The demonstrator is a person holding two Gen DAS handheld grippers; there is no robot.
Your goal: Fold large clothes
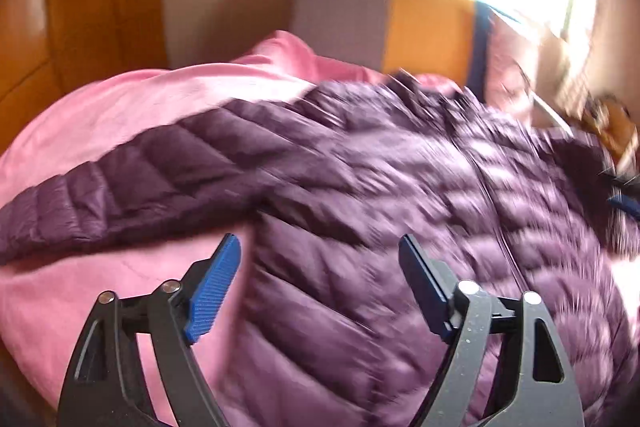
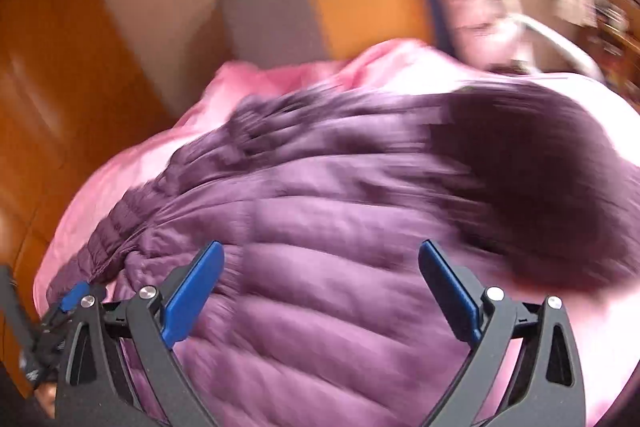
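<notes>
Left wrist view: dark purple quilted puffer jacket (image 1: 360, 195) lies spread on a pink bed cover (image 1: 120, 107), front side up, zip line running from near the collar at upper centre-right down toward lower right. One sleeve (image 1: 120, 187) stretches out long to the left across the pink cover, its cuff at the far left edge of view. Left gripper (image 1: 320, 283) hangs just above the jacket body where that sleeve joins, blue-padded fingers (image 1: 212, 291) spread wide, nothing between them. Right wrist view: right gripper (image 2: 320, 291) is likewise splayed wide and empty, poised over the quilted body panel; the other gripper's blue tip (image 2: 74, 294) shows at lower left beside the bunched jacket edge. Both frames are motion-blurred, so contact with the fabric cannot be told. Grey and orange headboard cushion (image 1: 384, 15) stands behind the bed. Judgement: the sleeve's long axis runs away leftward from the left gripper, which is the nearer one; folding that sleeve inward across the body looks like its job, with the right gripper placed to pin or take the body.
</notes>
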